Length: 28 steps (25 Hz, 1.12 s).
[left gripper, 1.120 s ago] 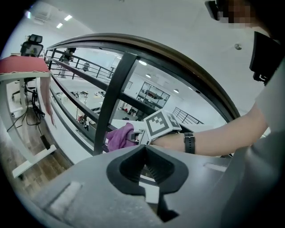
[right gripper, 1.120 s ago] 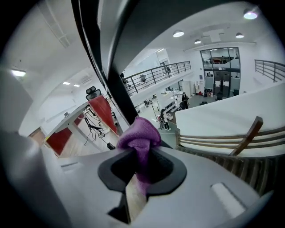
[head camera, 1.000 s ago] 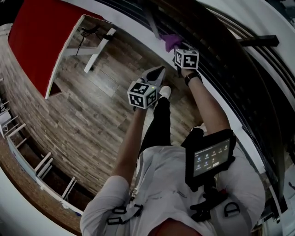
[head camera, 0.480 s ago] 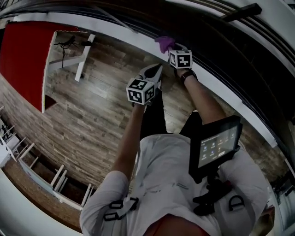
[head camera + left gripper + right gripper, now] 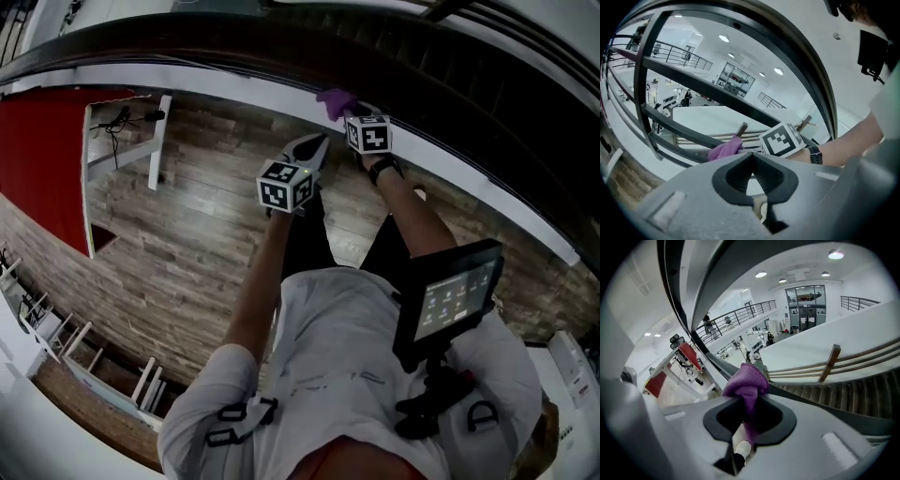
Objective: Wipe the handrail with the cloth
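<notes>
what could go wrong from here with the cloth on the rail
1. The right claw pinches only a thin fold of the cloth; most of it bunches ahead on the handrail, so drag could tug it free.
2. Past the rail lies an open drop to a lower floor; a freed cloth would likely fall out of reach.
3. The left claw is shut, empty and off the rail, so no backup.

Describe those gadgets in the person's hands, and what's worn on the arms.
The left gripper and right gripper are light grey shells with black ribbed lining, each carrying a white cube of black square markers. Short white sleeves; a dark watch on the right wrist.
</notes>
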{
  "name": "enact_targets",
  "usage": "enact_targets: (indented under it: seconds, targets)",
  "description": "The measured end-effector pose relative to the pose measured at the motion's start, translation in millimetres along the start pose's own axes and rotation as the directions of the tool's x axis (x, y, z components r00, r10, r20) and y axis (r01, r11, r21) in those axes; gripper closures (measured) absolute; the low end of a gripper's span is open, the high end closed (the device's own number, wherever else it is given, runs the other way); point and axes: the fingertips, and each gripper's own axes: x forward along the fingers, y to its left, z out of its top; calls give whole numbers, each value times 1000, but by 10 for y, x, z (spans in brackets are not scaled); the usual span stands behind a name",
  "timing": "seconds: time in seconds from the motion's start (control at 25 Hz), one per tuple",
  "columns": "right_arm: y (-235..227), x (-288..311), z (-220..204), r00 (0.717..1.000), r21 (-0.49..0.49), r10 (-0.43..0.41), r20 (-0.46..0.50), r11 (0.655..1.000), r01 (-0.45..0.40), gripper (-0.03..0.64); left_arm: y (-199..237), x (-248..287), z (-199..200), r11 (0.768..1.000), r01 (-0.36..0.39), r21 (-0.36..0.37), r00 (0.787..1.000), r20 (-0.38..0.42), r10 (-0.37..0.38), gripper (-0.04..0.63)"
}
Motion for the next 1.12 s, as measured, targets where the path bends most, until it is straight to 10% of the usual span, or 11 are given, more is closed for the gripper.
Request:
enact_targets:
  seconds: [0.68, 1.12]
  targets:
    - [-1524, -1142, -930, 977, 248, -208, 44, 950, 191, 565, -1249, 947, -578, 962, 245, 117, 950, -225, -215, 595]
    - [-2918, -2191, -1573, 926, 433, -371, 66, 847, 308, 565, -2360, 1632, -955, 911, 373, 177, 887, -357, -293, 595]
